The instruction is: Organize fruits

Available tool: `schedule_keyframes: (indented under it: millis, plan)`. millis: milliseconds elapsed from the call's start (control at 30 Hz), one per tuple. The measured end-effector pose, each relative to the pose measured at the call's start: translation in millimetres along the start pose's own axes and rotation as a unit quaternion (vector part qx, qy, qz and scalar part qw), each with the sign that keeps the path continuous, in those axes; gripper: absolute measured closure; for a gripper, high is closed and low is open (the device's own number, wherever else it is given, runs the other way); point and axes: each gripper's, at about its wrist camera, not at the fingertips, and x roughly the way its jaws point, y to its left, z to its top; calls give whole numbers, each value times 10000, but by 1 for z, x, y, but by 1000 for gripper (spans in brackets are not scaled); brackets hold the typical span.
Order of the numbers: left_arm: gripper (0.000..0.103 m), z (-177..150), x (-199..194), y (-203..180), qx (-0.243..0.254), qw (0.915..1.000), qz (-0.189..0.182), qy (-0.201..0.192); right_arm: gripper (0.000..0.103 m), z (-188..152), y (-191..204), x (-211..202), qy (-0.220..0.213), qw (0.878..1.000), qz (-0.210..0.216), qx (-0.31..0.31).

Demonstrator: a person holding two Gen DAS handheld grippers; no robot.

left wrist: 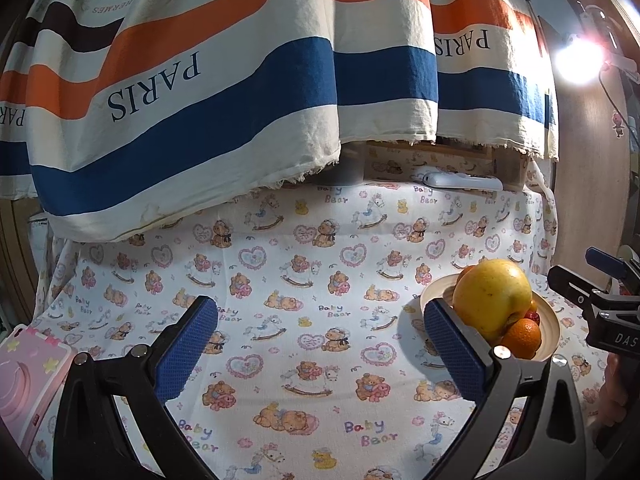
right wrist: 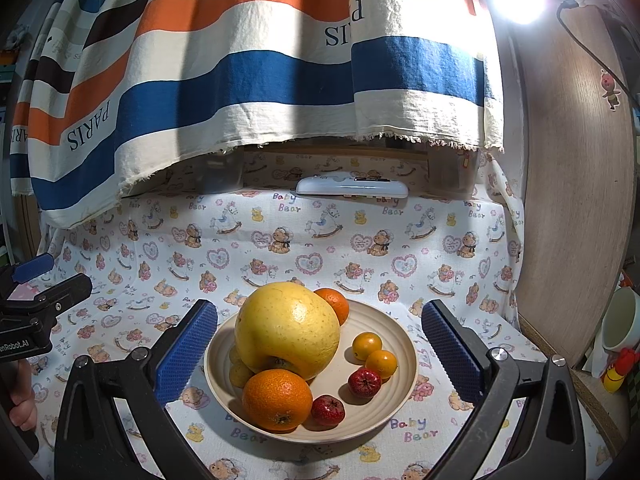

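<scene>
A cream plate (right wrist: 386, 410) holds the fruit: a big yellow pomelo (right wrist: 286, 330), an orange (right wrist: 277, 399) in front of it, another orange (right wrist: 334, 304) behind it, two small yellow-orange kumquats (right wrist: 374, 354) and two small red fruits (right wrist: 328, 410). My right gripper (right wrist: 320, 344) stands open, its blue pads either side of the plate with nothing between them touching. My left gripper (left wrist: 320, 348) is open over bare cloth, with the plate (left wrist: 550, 328) and the pomelo (left wrist: 494, 296) just past its right finger (left wrist: 456, 344). The left gripper (right wrist: 36, 280) also shows at the left edge of the right wrist view.
A bear-printed cloth (right wrist: 280, 240) covers the table. A striped "PARIS" cloth (right wrist: 240, 72) hangs over the back, with a white remote (right wrist: 352, 188) beneath it. A pink case (left wrist: 28, 372) lies at the left, a wooden panel (right wrist: 572, 200) and a cup (right wrist: 620, 324) at the right.
</scene>
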Motion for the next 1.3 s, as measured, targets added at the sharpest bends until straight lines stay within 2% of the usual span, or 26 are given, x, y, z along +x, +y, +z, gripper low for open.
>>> schedule_keyframes:
  millis: [1300]
  plan:
    - [1,0,0,0,10,10000,-13,-3,0,2,-1,1,11,10000,2,-6]
